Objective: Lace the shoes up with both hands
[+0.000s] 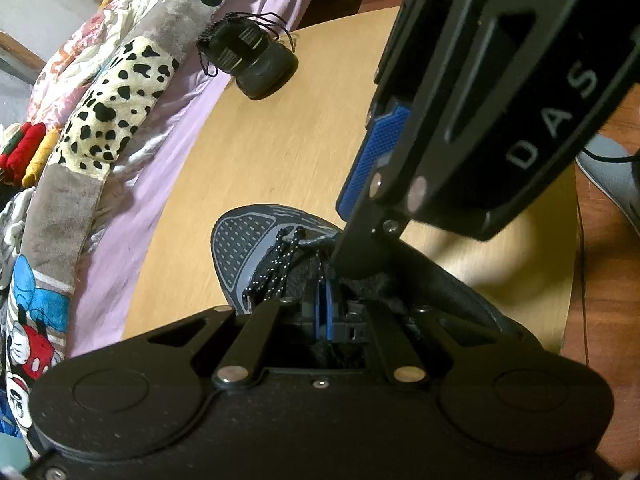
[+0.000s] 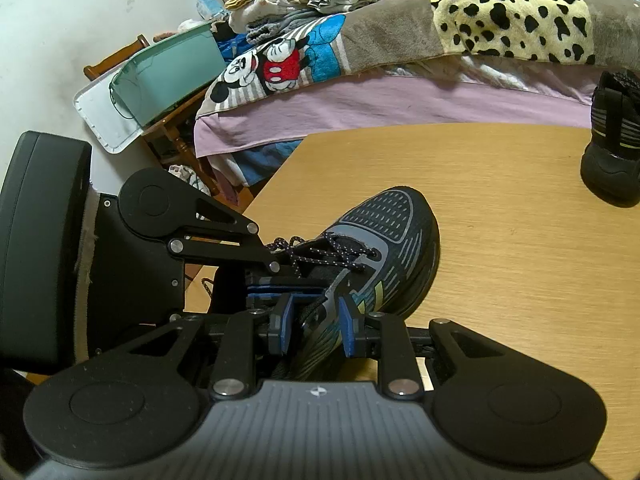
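Observation:
A dark blue mesh running shoe [image 2: 384,232] lies on the wooden table [image 2: 500,240], toe pointing away. Its black speckled lace [image 2: 320,254] crosses the lower eyelets. My right gripper [image 2: 317,322] is shut on the shoe's side wall near the collar, blue pads on either side of it. My left gripper [image 1: 324,308] sits over the shoe's [image 1: 240,248] tongue, its blue pads pressed together on a strand of the lace [image 1: 276,260]. In the right wrist view the left gripper [image 2: 280,293] comes in from the left. One right finger [image 1: 360,252] reaches into the shoe opening.
A second black shoe [image 1: 256,60] with loose laces stands at the table's far edge [image 2: 612,148]. A bed with a patchwork blanket [image 2: 400,40] and folded clothes borders the table. A green bin [image 2: 172,76] rests on a wooden chair at the left.

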Tool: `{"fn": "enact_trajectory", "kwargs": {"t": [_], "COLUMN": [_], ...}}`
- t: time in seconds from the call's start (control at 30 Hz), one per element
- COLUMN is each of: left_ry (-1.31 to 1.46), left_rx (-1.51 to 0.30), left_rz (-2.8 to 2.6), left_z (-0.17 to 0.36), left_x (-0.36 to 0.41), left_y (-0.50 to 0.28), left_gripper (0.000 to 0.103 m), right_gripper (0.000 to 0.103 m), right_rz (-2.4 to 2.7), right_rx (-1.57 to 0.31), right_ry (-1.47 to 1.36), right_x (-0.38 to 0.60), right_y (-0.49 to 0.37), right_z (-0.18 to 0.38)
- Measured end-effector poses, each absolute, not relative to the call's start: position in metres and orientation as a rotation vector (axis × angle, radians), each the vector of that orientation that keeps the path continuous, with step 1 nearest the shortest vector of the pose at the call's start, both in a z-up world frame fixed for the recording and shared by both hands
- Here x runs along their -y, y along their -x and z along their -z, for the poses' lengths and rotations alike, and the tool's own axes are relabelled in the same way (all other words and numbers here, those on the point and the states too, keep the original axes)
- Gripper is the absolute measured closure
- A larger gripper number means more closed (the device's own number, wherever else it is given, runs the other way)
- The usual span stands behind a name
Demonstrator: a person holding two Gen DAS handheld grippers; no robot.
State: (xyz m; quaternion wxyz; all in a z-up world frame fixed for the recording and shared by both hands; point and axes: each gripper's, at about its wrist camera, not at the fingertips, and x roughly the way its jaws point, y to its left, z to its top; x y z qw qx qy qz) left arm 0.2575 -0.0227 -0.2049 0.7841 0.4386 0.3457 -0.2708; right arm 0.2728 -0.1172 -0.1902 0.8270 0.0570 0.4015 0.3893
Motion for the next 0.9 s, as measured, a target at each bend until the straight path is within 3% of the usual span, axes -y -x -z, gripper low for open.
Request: {"fn": "enact_trajectory", "kwargs": {"t": [0.9], "left_ry": [-0.942], "left_rx": [-0.778], "left_rz": [0.575], "left_z": [0.2012], "left_x": [0.0238], "left_y": [-0.2593], "left_gripper": [0.102], "right_gripper": [0.077], "right_rz": [-0.837], "right_rx": [-0.853], "right_ry": [-0.124], "right_x": [0.1187], "right_y": [-0.2747], "right_z": [0.1905]}}
